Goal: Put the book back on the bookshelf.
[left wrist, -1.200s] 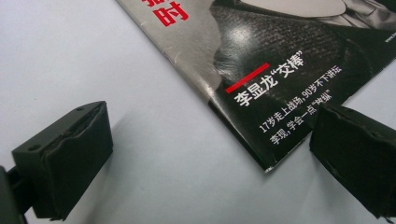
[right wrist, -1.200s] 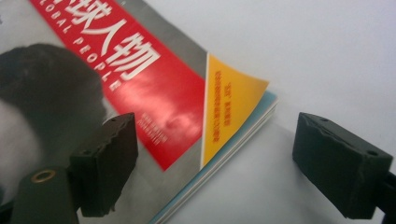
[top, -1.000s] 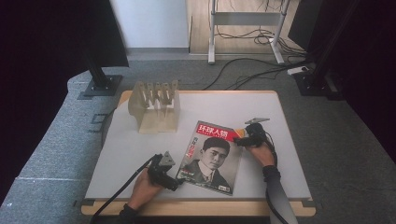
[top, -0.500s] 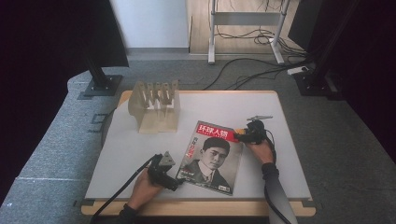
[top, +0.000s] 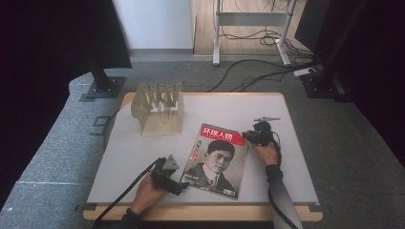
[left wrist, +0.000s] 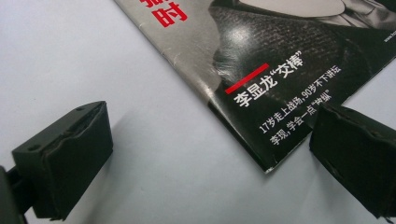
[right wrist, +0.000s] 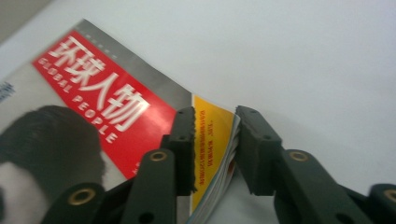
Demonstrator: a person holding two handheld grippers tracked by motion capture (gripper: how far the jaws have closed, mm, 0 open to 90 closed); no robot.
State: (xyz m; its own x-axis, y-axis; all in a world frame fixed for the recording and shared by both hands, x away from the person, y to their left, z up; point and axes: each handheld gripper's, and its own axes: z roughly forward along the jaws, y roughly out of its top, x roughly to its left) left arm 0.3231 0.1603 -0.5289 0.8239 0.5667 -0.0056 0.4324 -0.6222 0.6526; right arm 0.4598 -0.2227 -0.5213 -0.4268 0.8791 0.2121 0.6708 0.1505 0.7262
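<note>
Figure. A magazine (top: 217,160) lies flat on the white table (top: 143,152), slightly askew, cover up, in front of and to the right of a wooden rack (top: 158,109) that stands well apart from it.

Right gripper (top: 249,137): at the magazine's upper right corner. In the right gripper view its jaws have just been closing, and the corner's lifted yellow page edge (right wrist: 212,154) sits between them; the left pad touches the cover, while the right pad appears to meet the fanned page edges, though the angle leaves a full pinch uncertain.

Left gripper (top: 177,185): at the lower left corner. In the left gripper view its jaws stand wide, one resting on bare table, the other just beside or on the corner's edge; nothing is held.

Step in hand, as judged: securing the corner of the magazine with the right gripper, probably to lift or open it, while the left waits by the opposite corner.

Next move, as judged: finish the pinch so that the whole thickness, or only the cover if opening is meant, is caught; then raise slowly. A loose grip on glossy paper could slip, and the left gripper may need to steady the near corner against sliding.
</note>
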